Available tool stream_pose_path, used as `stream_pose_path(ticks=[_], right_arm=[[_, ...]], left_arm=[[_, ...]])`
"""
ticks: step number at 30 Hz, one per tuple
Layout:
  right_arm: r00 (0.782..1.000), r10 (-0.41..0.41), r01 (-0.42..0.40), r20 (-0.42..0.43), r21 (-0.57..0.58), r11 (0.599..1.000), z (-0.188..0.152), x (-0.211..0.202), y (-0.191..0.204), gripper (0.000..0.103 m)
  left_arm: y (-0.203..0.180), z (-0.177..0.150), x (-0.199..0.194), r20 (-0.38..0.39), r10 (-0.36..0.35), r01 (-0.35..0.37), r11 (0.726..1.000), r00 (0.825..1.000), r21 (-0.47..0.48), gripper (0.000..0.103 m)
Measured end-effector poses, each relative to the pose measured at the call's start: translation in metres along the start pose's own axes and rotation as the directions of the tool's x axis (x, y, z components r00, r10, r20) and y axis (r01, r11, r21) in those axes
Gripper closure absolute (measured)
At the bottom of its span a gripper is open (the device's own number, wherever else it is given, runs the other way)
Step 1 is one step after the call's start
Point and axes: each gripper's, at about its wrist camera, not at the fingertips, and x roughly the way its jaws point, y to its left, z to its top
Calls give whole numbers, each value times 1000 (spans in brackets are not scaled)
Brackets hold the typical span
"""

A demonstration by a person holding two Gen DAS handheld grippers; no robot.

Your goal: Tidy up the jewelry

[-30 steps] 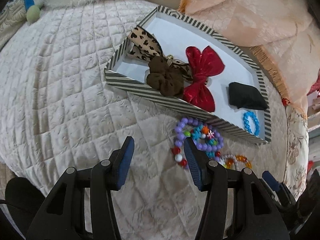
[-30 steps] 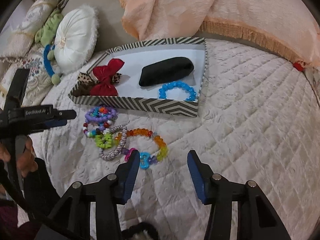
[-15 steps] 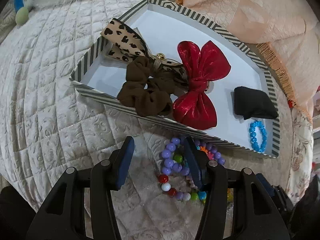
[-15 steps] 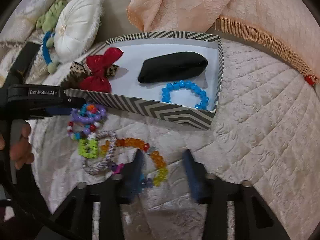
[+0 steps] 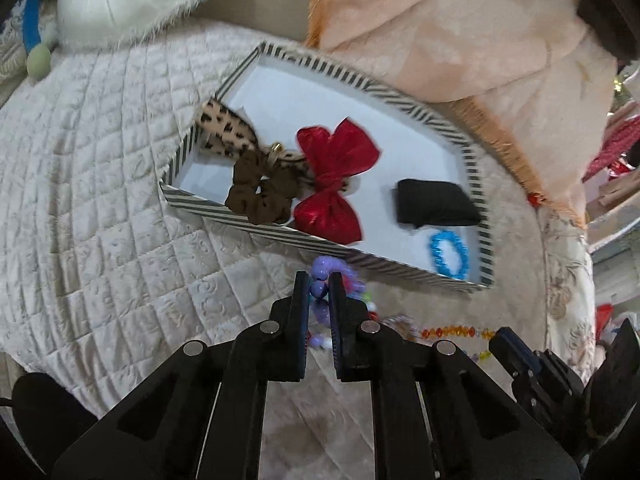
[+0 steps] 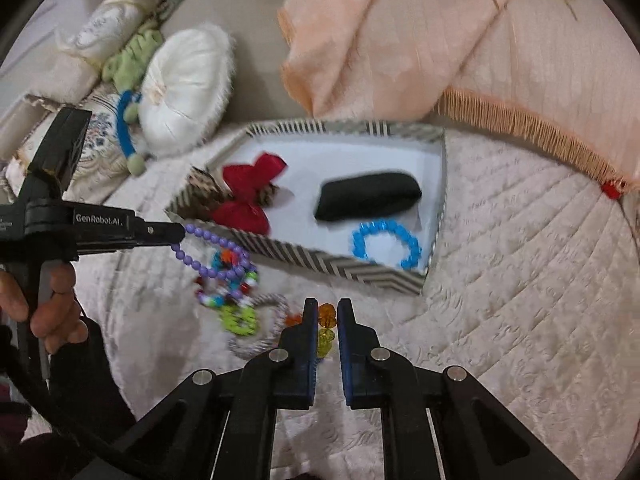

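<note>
The purple bracelet is pinched in the left gripper, the amber bracelet in the right gripper. Both are gripped by single beads, presumably for lifting into the tray.

both tongs closed: left on purple bracelet, right seemingly on amber bracelet.

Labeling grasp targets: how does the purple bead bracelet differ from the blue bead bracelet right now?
The purple bead bracelet lies outside the striped tray, over the quilt; the blue bead bracelet lies inside the tray. The purple one is pinched by the left gripper and pulled into a long loop; the blue one rests free as a round ring. The purple one tangles with other bracelets; the blue one sits alone. Both are strung round beads.
</note>
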Motion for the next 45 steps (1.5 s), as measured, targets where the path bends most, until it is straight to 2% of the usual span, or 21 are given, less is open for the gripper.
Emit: stream_pose_path(ticks=[8, 15, 29, 45], right_arm=[[999, -6, 7, 52, -24, 1000, 9, -33, 10, 94], [997, 6, -3, 76, -41, 999, 10, -51, 17, 94], [998, 24, -20, 56, -57, 998, 10, -51, 26, 94], [997, 51, -46, 55, -90, 995, 32, -42, 37, 94]], left_arm=[[-3, -5, -42, 48, -24, 22, 999, 999, 40, 95], [-9, -11, -57, 72, -12, 7, 998, 997, 70, 95], [-11, -18, -57, 83, 29, -38, 994, 996, 102, 95], [-3, -5, -59, 100, 75, -85, 991, 992, 104, 95]])
